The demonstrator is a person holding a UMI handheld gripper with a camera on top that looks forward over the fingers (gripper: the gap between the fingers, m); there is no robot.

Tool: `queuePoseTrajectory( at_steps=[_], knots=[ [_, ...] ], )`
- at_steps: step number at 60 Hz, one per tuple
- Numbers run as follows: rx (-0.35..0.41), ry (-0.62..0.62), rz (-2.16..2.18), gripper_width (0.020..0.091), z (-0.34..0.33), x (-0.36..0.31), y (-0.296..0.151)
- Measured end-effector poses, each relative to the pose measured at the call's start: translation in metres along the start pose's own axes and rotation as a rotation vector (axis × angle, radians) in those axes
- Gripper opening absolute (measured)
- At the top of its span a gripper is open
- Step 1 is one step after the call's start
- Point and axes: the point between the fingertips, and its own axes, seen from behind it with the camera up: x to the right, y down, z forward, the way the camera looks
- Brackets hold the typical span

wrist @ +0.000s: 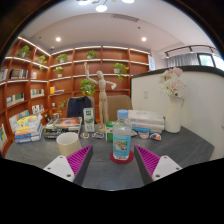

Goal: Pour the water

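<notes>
We take the grey table (110,165) as our landmark. Beyond it rise the wooden shelves (60,70); at its far right a white vase of flowers (174,100) stands clear of the working area. Near the table's front edge a water bottle (122,137) stands upright on its own base, and to its left a white cup (69,143), presumably the receiving vessel. The gripper (110,165) has its fingers spread, pads flanking the bottle without touching, aligned, we judge, for a grasp.
</notes>
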Motion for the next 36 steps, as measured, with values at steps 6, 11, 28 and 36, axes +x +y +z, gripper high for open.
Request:
queuePoseTrajectory(
  at_steps=[6, 11, 28, 36],
  knots=[
    [0.001, -0.004, -0.023, 0.0844, -0.028, -0.003, -0.006],
    [0.003, -0.009, -0.041, 0.0841, -0.046, -0.006, -0.01],
    [0.05, -0.054, -0.037, 0.0845, -0.084, -0.02, -0.029],
    [0.047, -0.031, -0.045, 0.0844, -0.086, -0.014, -0.025]
  ],
)
